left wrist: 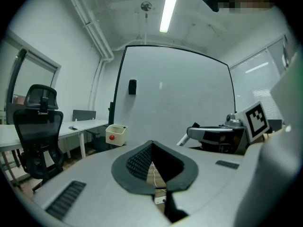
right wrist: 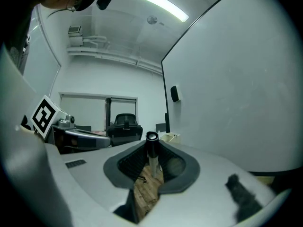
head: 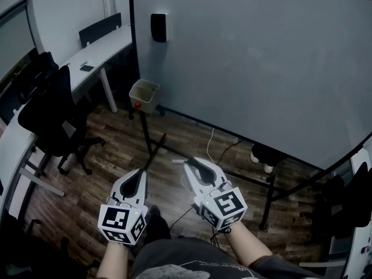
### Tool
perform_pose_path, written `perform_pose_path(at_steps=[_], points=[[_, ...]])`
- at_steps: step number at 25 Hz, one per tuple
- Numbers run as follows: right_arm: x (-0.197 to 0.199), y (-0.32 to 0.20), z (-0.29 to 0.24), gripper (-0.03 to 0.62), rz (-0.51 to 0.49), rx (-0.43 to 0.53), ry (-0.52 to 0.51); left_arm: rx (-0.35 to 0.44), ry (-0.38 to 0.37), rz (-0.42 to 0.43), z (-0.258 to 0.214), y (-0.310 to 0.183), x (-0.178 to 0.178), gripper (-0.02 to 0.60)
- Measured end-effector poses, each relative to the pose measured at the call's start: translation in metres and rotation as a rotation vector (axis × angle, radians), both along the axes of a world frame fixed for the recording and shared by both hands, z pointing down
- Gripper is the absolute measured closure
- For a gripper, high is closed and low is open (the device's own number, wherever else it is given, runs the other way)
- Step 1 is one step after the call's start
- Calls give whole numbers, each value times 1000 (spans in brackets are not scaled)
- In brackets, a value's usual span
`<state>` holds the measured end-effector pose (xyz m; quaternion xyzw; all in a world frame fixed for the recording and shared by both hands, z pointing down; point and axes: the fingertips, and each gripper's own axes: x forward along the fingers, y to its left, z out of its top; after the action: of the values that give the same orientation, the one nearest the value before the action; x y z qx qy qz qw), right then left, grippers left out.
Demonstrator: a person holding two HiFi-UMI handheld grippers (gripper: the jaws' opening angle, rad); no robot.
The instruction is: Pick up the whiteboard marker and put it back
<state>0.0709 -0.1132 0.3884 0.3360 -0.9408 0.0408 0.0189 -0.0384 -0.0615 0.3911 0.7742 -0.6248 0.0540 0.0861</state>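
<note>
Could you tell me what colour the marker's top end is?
Black; marker end, clearest in the right gripper view.

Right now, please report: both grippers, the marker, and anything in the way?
Left gripper shut, empty. Right gripper shut on whiteboard marker. Nothing seen between its fingers and the whiteboard.

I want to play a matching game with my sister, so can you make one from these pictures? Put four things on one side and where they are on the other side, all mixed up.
Things:
1. whiteboard marker
2. cream bin
3. black office chair
4. black box

Places:
A. on the whiteboard, near its top left
B. between the jaws of the right gripper
C. next to the white desk
D. by the whiteboard's bottom left corner

Pairs: 1-B, 2-D, 3-C, 4-A
</note>
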Motion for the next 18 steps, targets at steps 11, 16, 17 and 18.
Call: perform_pose_path(at_steps=[11, 16, 17, 18], points=[[-5, -1, 6, 513, -19, -2, 17, -3, 2, 5, 6, 0, -1, 568], [-18, -13, 3, 513, -16, 2, 13, 0, 4, 1, 5, -12, -17, 568], [-20, -16, 4, 513, -13, 2, 14, 2, 5, 1, 5, -15, -21, 568], [-23, -20, 5, 513, -11, 2, 15, 4, 5, 1, 4, -18, -24, 568]])
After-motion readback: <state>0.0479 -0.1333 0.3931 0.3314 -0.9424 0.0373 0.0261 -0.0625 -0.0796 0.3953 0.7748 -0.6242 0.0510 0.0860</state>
